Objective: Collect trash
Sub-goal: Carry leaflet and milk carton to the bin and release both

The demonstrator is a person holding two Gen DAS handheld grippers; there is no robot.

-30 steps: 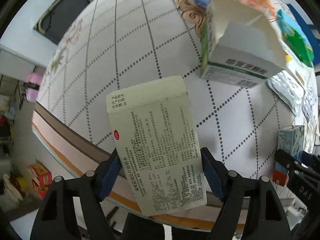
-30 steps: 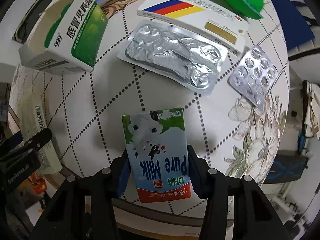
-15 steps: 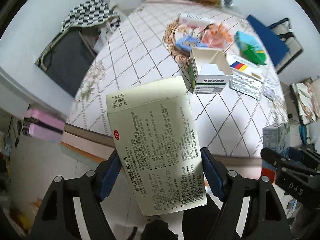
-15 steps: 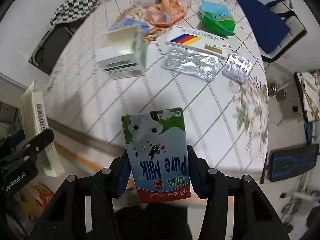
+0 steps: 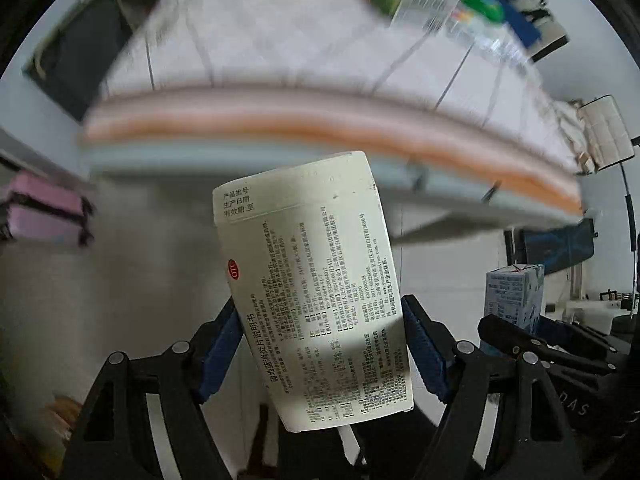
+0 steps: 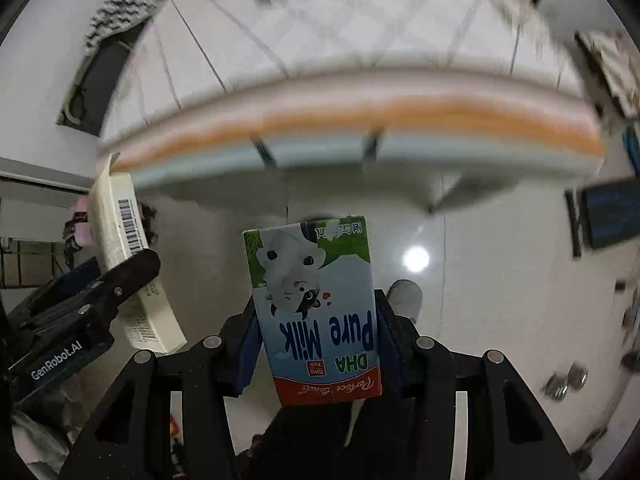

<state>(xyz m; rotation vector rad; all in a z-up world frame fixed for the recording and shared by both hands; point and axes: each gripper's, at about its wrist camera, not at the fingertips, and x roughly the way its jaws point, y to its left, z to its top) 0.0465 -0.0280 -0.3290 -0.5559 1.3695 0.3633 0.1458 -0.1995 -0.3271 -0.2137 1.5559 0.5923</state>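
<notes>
Both claws had pulled back off the table: left gripper clamped the medicine box, right gripper the milk carton, both now below the near edge, apparently heading for disposal.

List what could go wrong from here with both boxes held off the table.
The cream medicine box sits skewed in the left tongs, held only near its lower end; a fast swing could twist it free. The milk carton in the right tongs hangs over bare floor, with no bin visible. The two loads ride close together and could knock.
</notes>
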